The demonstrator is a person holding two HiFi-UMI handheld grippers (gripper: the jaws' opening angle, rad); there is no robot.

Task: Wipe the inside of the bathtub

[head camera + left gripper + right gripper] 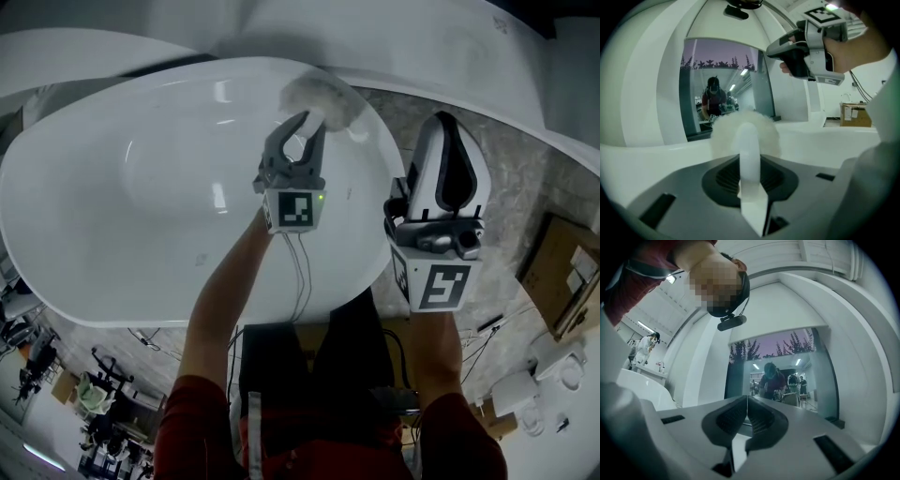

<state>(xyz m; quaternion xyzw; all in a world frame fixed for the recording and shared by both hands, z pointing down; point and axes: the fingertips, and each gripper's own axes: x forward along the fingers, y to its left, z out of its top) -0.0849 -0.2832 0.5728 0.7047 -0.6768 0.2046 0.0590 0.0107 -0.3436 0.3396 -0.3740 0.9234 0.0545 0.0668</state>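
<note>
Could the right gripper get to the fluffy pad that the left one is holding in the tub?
Probably yes. The right gripper hangs shut and empty by the right edge of the tub. Only open air seems to lie between it and the pad, gripped by the left gripper near the far rim.

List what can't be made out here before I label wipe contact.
- Head view: whether the fluffy pad touches the bathtub. The left gripper covers the contact spot, and it is white on white.
- Left gripper view: the tub surface behind the pad, hidden by the pad itself.
- Head view: the jaws of the right gripper, hidden by its own housing. Only the right gripper view shows them together and empty.
- Head view: which areas are wiped, because of glare and no visible marks.
</note>
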